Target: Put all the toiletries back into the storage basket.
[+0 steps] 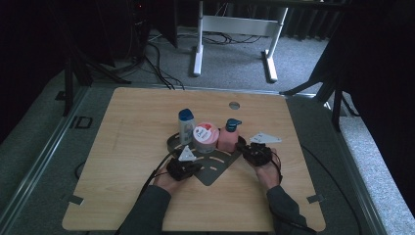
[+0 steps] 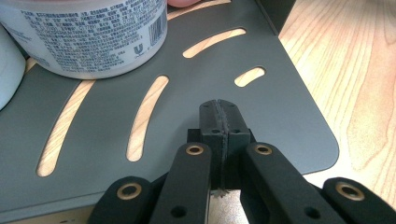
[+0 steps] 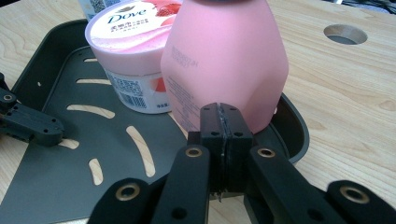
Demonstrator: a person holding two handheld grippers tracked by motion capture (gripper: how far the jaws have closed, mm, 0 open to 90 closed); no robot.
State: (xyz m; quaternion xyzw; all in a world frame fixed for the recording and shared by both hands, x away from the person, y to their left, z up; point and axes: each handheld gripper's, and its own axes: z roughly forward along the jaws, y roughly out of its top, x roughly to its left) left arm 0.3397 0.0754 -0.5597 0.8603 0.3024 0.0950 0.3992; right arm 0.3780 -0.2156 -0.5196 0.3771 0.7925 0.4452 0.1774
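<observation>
1. High view: your left gripper (image 1: 188, 169) sits at the near-left edge of the dark slotted tray (image 1: 215, 169), jaws closed on that edge as far as I can tell. Your right gripper (image 1: 249, 152) is at the tray's right edge, just beside the pink bottle (image 1: 227, 138). The tray lies mid-table (image 1: 127, 147), nearer the front edge. Along the tray's far side, left to right: white bottle with blue cap (image 1: 186, 126), Dove jar (image 1: 205, 137), pink bottle, standing close together.

2. Left gripper view: jaws fully together over the tray's (image 2: 280, 107) flat floor, near its rounded corner. Can't tell whether the pads pinch the plate or just rest on it. Jar (image 2: 88, 37) stands at the far side of the tray, apart from the jaws.

3. Right gripper view: jaws together, nothing visibly between them, tips right at the tray's rim (image 3: 294, 126) in front of the pink bottle (image 3: 224, 60). Jar (image 3: 135, 51) touches or nearly touches the bottle's left side. Your left gripper (image 3: 28, 123) shows at the tray's opposite edge.
</observation>
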